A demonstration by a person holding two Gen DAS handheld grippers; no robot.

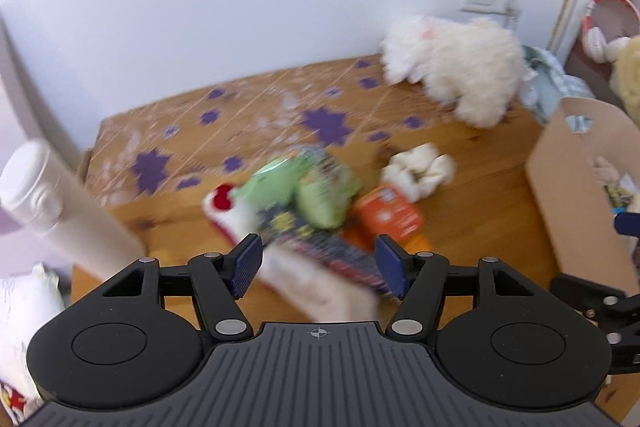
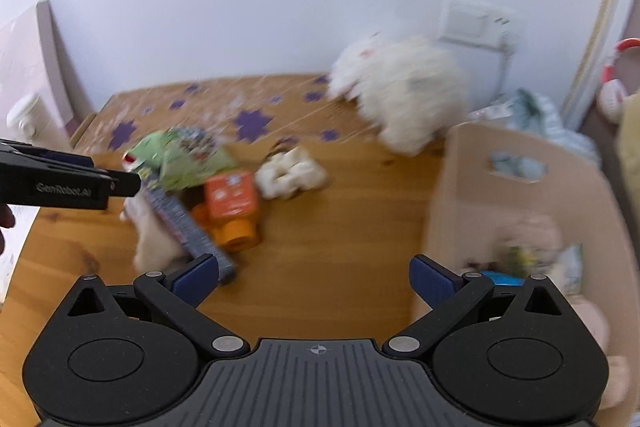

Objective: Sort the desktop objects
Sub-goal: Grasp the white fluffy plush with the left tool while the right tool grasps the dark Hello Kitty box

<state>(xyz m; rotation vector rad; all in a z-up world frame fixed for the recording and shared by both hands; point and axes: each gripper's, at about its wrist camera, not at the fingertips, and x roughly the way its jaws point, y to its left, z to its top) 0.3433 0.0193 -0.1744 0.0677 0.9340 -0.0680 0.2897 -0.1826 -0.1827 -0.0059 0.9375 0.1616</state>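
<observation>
A heap of small things lies mid-table: a green packet [image 1: 304, 187] [image 2: 180, 159], a dark printed book or box [image 1: 336, 255] [image 2: 184, 223], an orange toy [image 1: 390, 215] [image 2: 232, 203] and a white scrunchie [image 1: 420, 169] [image 2: 290, 173]. A white plush toy [image 1: 456, 71] [image 2: 400, 91] sits at the back. My left gripper [image 1: 320, 263] is open, low over the near end of the heap; it also shows from the side in the right wrist view [image 2: 120, 183]. My right gripper [image 2: 316, 279] is open and empty above bare wood, between the heap and a cardboard box [image 2: 452, 187] [image 1: 560, 187].
The cardboard box at the right holds several soft items. A white bottle [image 1: 44, 203] stands at the left edge. A star-patterned brown sheet [image 1: 240, 115] covers the back of the wooden table [image 2: 340, 227]. Striped cloth [image 1: 552, 83] and headphones [image 1: 600, 31] lie beyond the box.
</observation>
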